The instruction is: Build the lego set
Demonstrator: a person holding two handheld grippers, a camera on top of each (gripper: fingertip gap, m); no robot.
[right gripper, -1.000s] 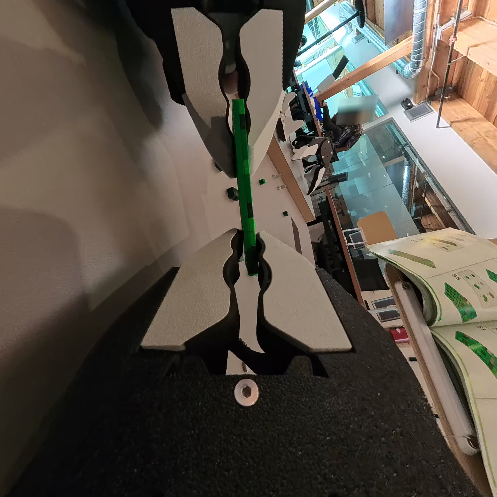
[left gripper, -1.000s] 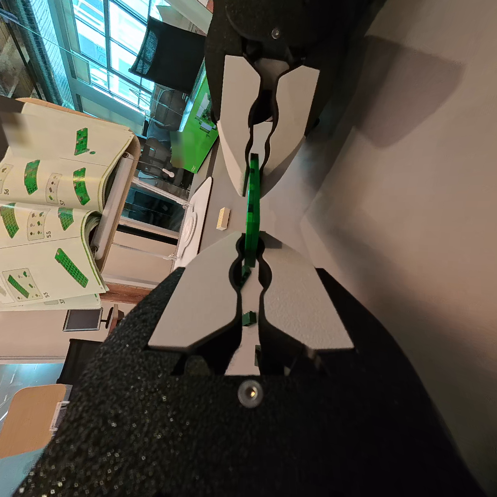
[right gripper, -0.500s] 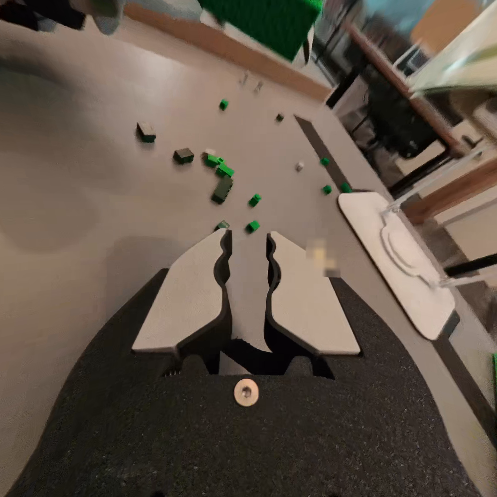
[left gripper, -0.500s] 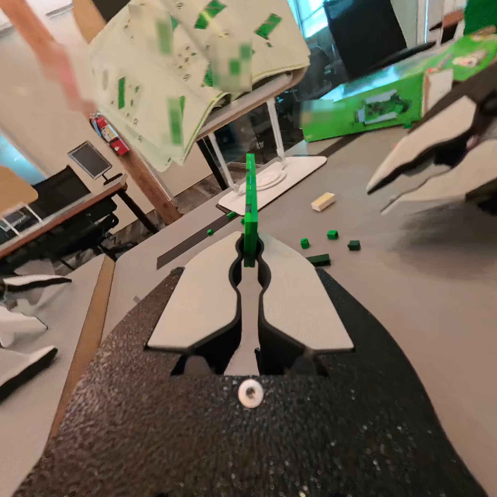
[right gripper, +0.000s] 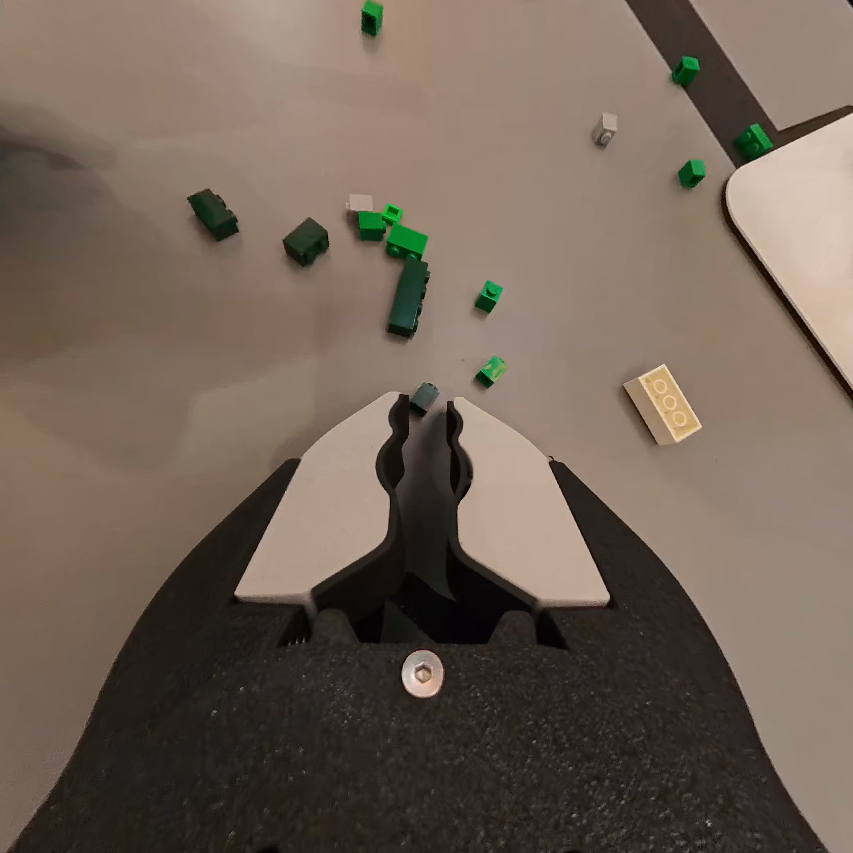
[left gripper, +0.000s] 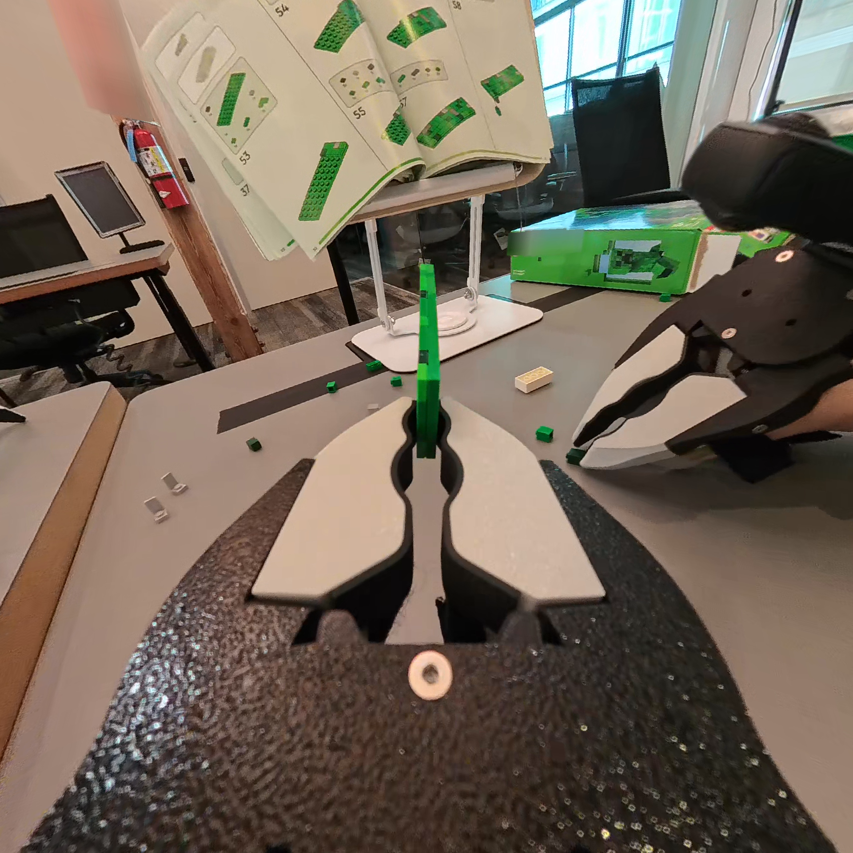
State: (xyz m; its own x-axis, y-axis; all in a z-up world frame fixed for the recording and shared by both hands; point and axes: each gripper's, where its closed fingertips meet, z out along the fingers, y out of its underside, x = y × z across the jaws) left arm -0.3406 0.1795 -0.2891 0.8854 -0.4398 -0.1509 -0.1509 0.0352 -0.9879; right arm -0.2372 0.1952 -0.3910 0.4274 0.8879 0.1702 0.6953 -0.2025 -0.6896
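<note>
My left gripper [left gripper: 427, 406] is shut on a green plate assembly [left gripper: 426, 351], held upright on edge above the grey table [left gripper: 692, 577]. My right gripper [right gripper: 428, 399] is open, tips down close to the table, with a small dark green 1x1 brick [right gripper: 423, 396] right between its fingertips. The right gripper also shows in the left wrist view [left gripper: 581, 445], low at the right, tips by a small dark green brick [left gripper: 573, 456]. Loose green bricks lie beyond it: a long dark green brick [right gripper: 408, 295], a bright green brick [right gripper: 406, 240] and small 1x1 bricks [right gripper: 489, 295].
An open instruction booklet [left gripper: 351, 101] rests on a white stand [left gripper: 503, 323] at the back. A green set box [left gripper: 600, 254] lies at the back right. A cream 1x3 brick [right gripper: 662, 404] lies right of my right gripper. Two small grey pieces [left gripper: 166, 498] lie at the left, near the table edge. The grippers' ends are close to 15 centimeters from one another.
The right gripper let go of the green plate assembly, opened and dropped to the table over the loose bricks. The left gripper swung upright, still holding the assembly.
</note>
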